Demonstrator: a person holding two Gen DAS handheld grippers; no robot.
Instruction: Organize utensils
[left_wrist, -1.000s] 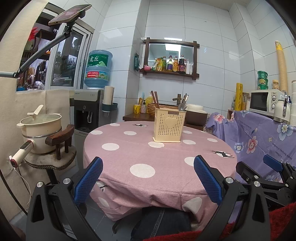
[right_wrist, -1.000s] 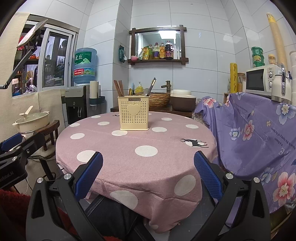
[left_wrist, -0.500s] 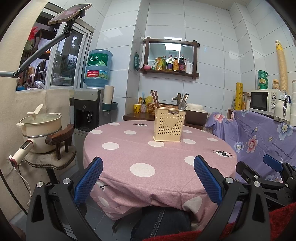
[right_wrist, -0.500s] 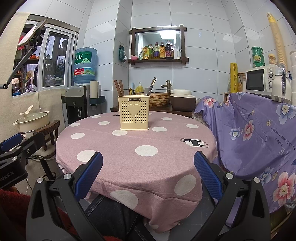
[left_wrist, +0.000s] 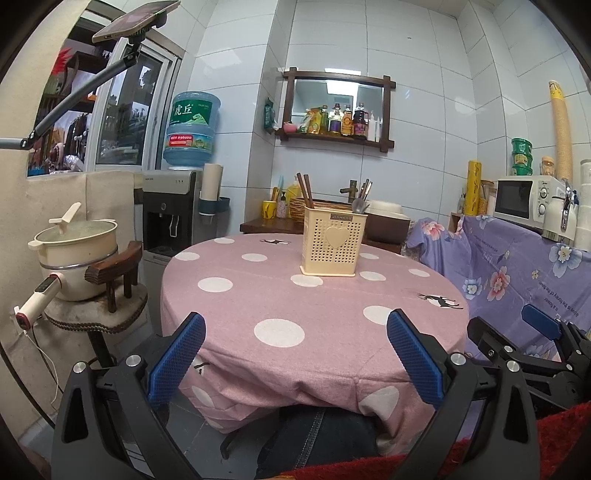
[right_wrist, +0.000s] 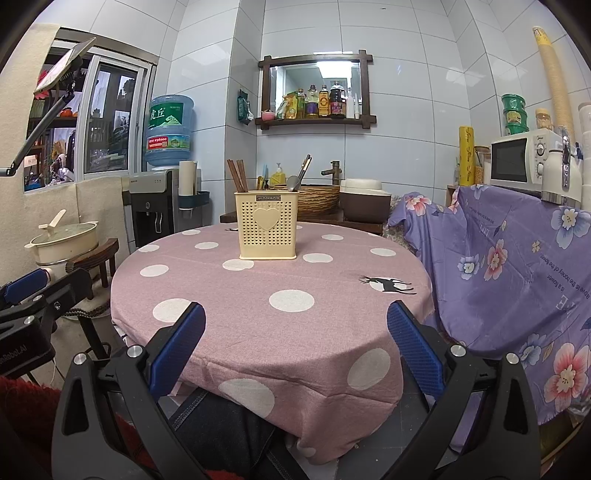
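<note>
A cream perforated utensil holder with a heart on its front stands upright on the far part of the round pink polka-dot table. It also shows in the right wrist view. Brown chopsticks stick up at its left side, a spoon and dark-handled utensils at its right. My left gripper is open and empty, low at the table's near edge. My right gripper is open and empty, beside it at the near edge.
A pot on a small stand is at the left, beside a water dispenser. A purple floral cloth covers furniture at the right, with a microwave on it. A counter with a wicker basket lies behind the table.
</note>
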